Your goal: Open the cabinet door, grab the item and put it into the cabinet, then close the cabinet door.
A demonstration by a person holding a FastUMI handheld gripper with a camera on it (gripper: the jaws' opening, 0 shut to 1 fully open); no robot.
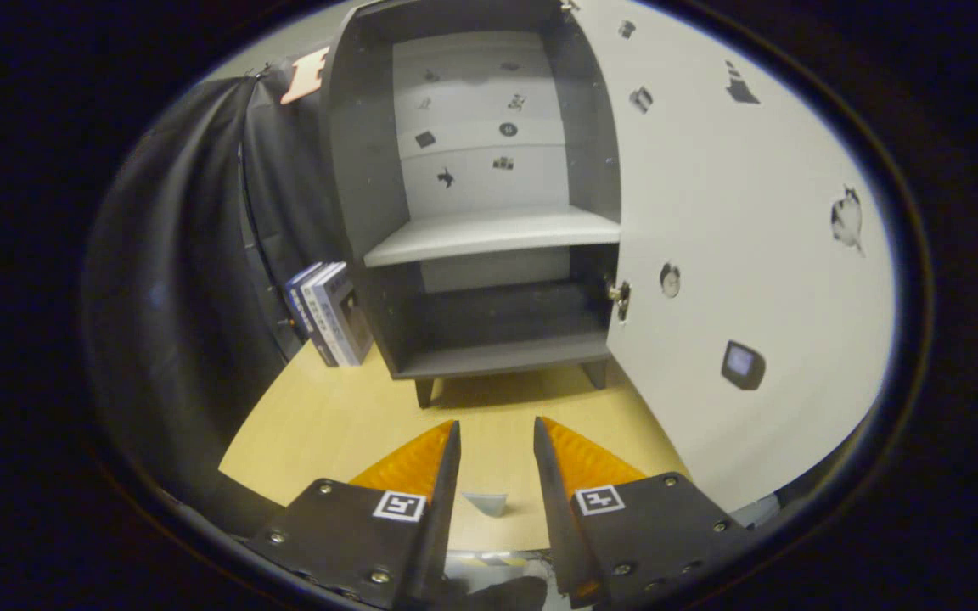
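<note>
The small dark cabinet stands ahead of the fingers on the wooden table, its interior exposed. Its pale door is swung wide to the right of the fingers, with stickers on its inner face. A light shelf divides the cabinet; both the upper and the lower compartment hold nothing. My gripper hovers above the table in front of the cabinet, open, with only bare tabletop between the fingers. A small grey object lies on the table low between the fingers, near the table's front edge.
Several books stand upright against the cabinet's left side. Black cloth hangs to the left of the cabinet and table. The open door blocks the space on the right. Short legs lift the cabinet off the table.
</note>
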